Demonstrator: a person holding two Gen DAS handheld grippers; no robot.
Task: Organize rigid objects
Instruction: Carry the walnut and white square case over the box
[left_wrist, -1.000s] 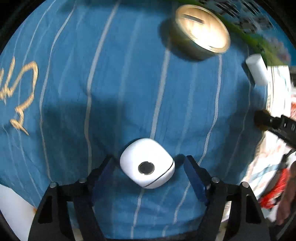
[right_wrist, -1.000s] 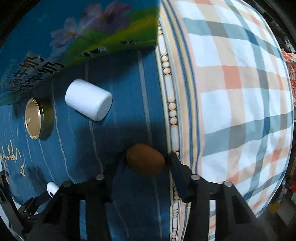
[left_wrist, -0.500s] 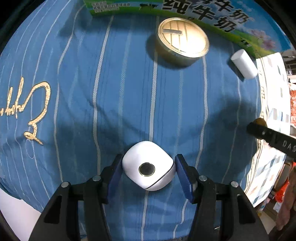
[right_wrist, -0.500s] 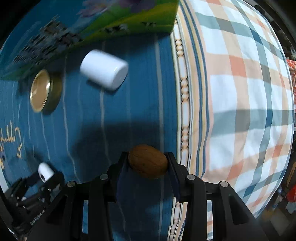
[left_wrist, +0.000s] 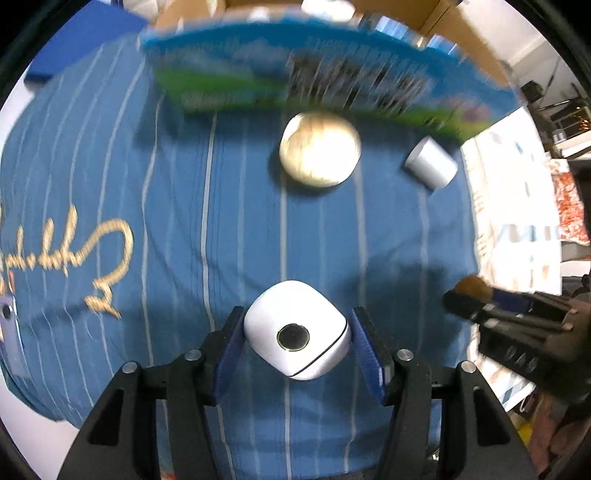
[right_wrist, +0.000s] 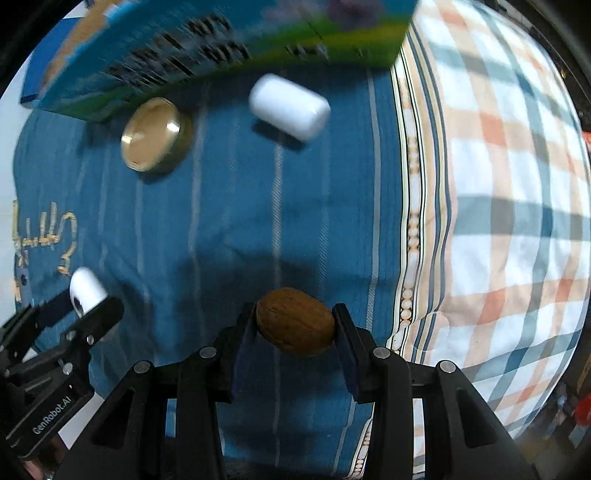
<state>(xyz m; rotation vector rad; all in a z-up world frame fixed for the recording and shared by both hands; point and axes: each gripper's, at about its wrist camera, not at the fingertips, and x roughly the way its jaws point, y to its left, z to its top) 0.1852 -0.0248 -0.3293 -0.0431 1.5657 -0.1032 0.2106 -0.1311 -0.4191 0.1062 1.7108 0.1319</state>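
My left gripper is clamped on a white rounded case, its jaws having just closed onto it, and the case hangs clear above the blue striped cloth. My right gripper is clamped on a brown walnut, also off the cloth. So I judge both pickups done and the carry step in hand. At twelve o'clock in both views stands a printed carton, its open top showing behind the blurred front wall. A gold tin and a white cylinder lie just before it. Next I probably need to lift both loads over that wall and release inside, without knocking the tin.
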